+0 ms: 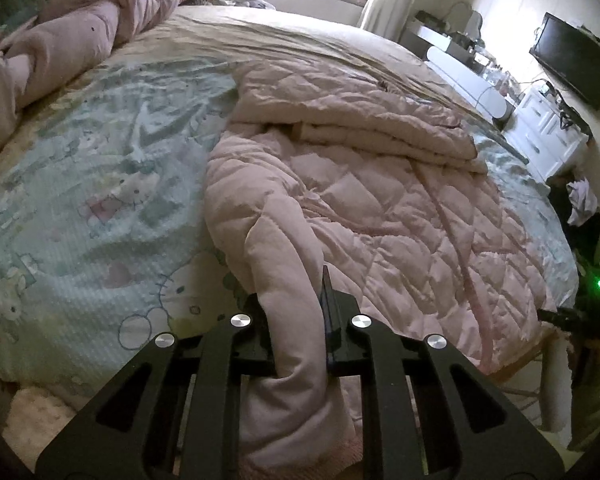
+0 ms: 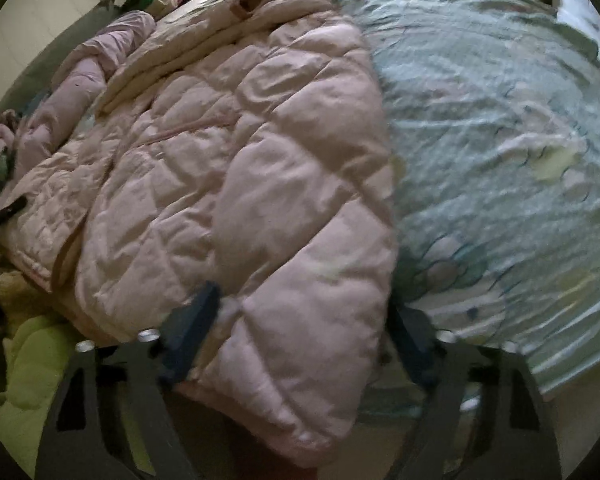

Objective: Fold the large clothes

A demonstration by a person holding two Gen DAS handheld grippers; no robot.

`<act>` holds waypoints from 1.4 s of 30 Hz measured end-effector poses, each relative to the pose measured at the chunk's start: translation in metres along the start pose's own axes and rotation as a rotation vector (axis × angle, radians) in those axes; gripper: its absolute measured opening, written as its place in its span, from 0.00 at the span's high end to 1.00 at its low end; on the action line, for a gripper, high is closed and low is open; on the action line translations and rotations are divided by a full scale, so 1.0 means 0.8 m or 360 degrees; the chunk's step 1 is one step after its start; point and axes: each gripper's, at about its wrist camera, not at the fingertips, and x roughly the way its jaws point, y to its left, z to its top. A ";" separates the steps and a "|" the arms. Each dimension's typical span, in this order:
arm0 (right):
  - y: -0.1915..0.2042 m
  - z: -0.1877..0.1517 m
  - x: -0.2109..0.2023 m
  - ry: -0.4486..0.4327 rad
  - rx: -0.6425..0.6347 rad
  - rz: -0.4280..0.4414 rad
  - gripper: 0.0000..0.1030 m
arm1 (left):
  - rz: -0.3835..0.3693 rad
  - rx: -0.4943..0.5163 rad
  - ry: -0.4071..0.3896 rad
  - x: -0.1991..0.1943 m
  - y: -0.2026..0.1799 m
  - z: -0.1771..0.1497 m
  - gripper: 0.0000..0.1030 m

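A pale pink quilted coat [image 1: 360, 208] lies spread across the bed, its upper part folded into a thick band. My left gripper [image 1: 292, 304] is shut on a bunched fold of the coat's near edge, which rises as a ridge between the fingers. In the right wrist view the same coat [image 2: 228, 168] fills the left half. My right gripper [image 2: 304, 312] straddles the coat's near corner, one finger [image 2: 196, 320] against the fabric on the left and the other at the coat's right edge. The jaws stand wide and I see no pinch in the fabric; this view is blurred.
The bed has a mint cartoon-print sheet [image 1: 92, 184]. A rolled pink blanket [image 1: 60, 48] lies at the far left. White drawers [image 1: 548, 136] and a dark screen [image 1: 576, 60] stand to the right of the bed. A yellow-green fabric [image 2: 24, 364] lies at the near edge.
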 end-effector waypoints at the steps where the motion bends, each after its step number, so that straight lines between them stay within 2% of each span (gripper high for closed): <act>1: 0.001 -0.002 0.000 0.0011 -0.0019 0.0007 0.30 | 0.0006 0.0011 -0.0013 -0.002 -0.002 0.001 0.92; 3: 0.004 -0.002 0.001 0.0025 -0.0037 0.0011 0.34 | 0.0011 0.0025 -0.0029 -0.004 -0.004 0.002 0.92; 5: 0.008 -0.002 -0.003 0.0025 -0.0056 0.0060 0.58 | 0.0014 0.0030 -0.0048 -0.005 -0.007 0.004 0.92; 7: 0.016 0.001 -0.012 -0.0002 -0.0118 0.0100 0.73 | 0.0019 0.0038 -0.0069 -0.008 -0.008 0.005 0.92; 8: 0.020 0.004 -0.021 -0.0028 -0.0142 0.0134 0.78 | 0.0016 0.0039 -0.0080 -0.009 -0.009 0.007 0.92; 10: 0.026 0.011 -0.038 -0.0089 -0.0171 0.0175 0.81 | 0.0013 0.0039 -0.0097 -0.012 -0.010 0.009 0.92; 17: 0.048 0.052 -0.110 -0.0450 -0.0235 0.0319 0.84 | 0.0005 0.0032 -0.0154 -0.018 -0.011 0.023 0.92; 25: 0.054 0.112 -0.139 -0.0733 -0.0217 0.0358 0.85 | 0.0008 -0.0006 -0.0236 -0.027 -0.007 0.066 0.92; 33: 0.038 0.189 -0.149 -0.0896 -0.0105 0.0387 0.85 | 0.0054 -0.0013 -0.0305 -0.028 -0.007 0.120 0.91; 42: 0.020 0.262 -0.132 -0.0965 0.0021 0.0388 0.86 | 0.0116 0.0005 -0.0335 -0.012 -0.009 0.172 0.91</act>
